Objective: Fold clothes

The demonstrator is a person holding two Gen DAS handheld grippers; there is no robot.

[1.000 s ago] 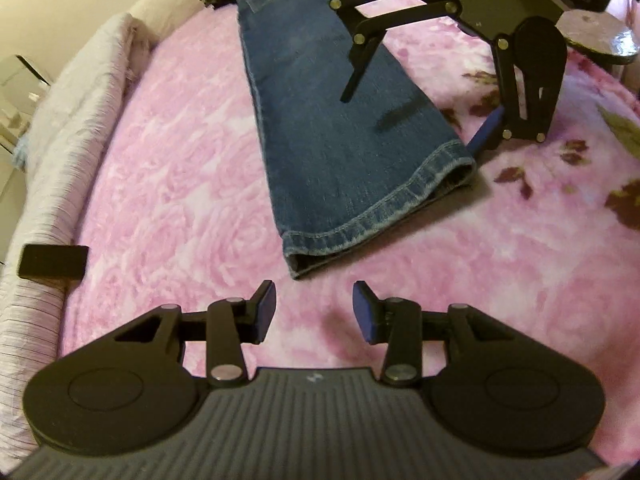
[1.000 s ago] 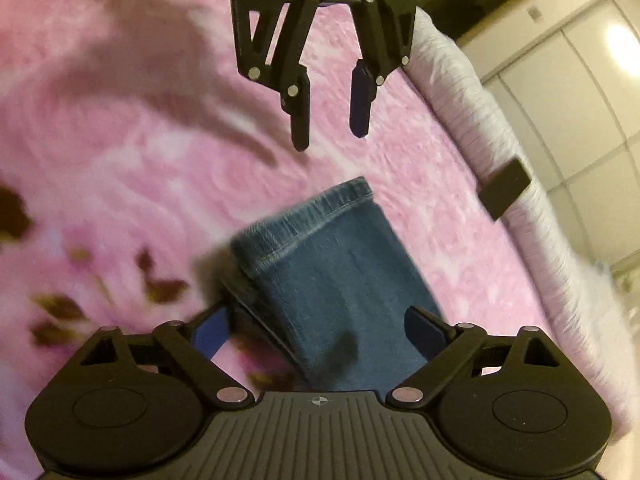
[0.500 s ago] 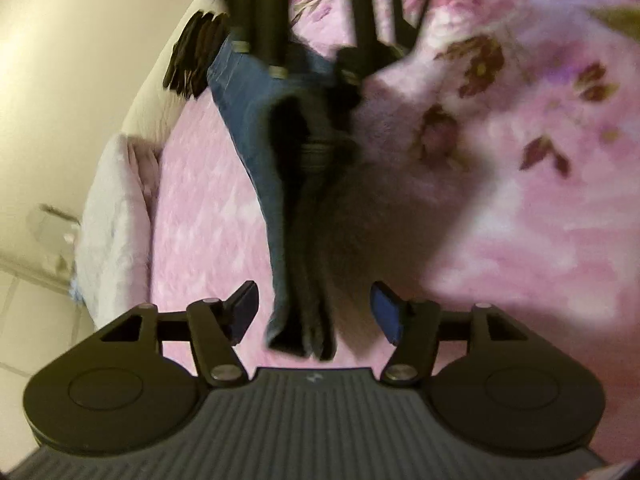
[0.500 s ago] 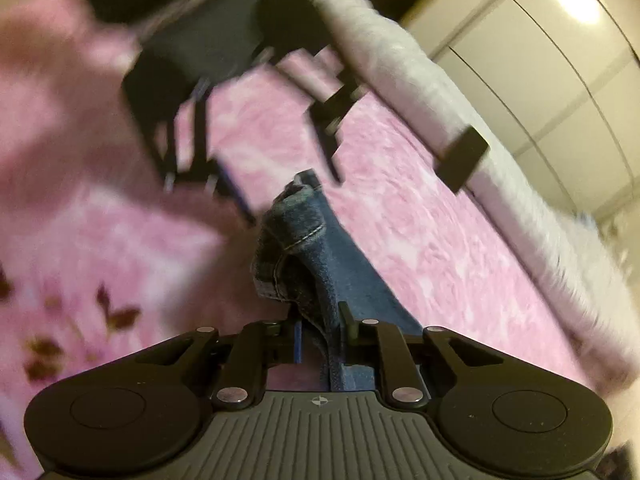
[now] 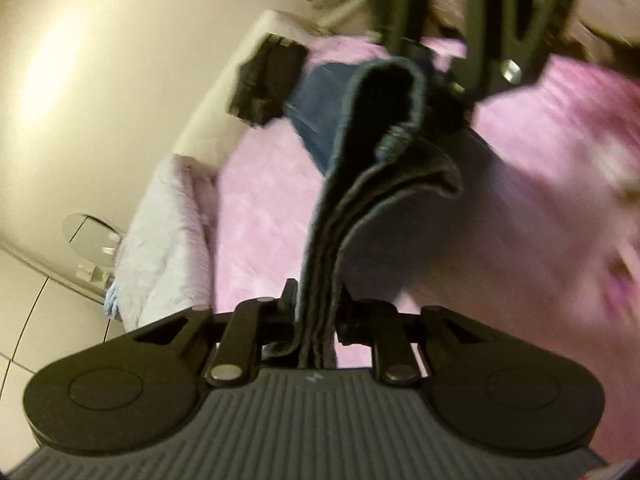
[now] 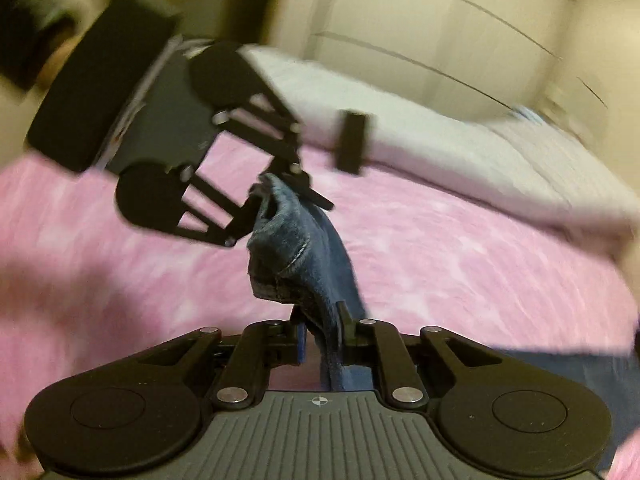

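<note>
The blue jeans [image 5: 320, 232] are lifted by their hem end above the pink floral blanket [image 5: 260, 216]. My left gripper [image 5: 317, 312] is shut on the hem edge of the jeans. My right gripper [image 6: 323, 328] is shut on the other corner of the same hem [image 6: 296, 248]. The hem hangs stretched between the two grippers. In the right wrist view the left gripper [image 6: 276, 196] shows ahead, holding the far end of the hem. In the left wrist view the right gripper [image 5: 460, 80] shows at the top. The rest of the jeans [image 5: 316, 116] lies on the blanket behind.
A pale quilted bed edge [image 5: 160, 248] runs along the left. A black block [image 6: 352, 142] sits on that edge. A dark object [image 5: 268, 80] lies at the jeans' far end. Cream wardrobe doors [image 6: 460, 32] stand beyond the bed.
My left gripper has closed on the hem. Both grippers have lifted the jeans' hem end up off the blanket. A second ago both were open over the flat jeans.
</note>
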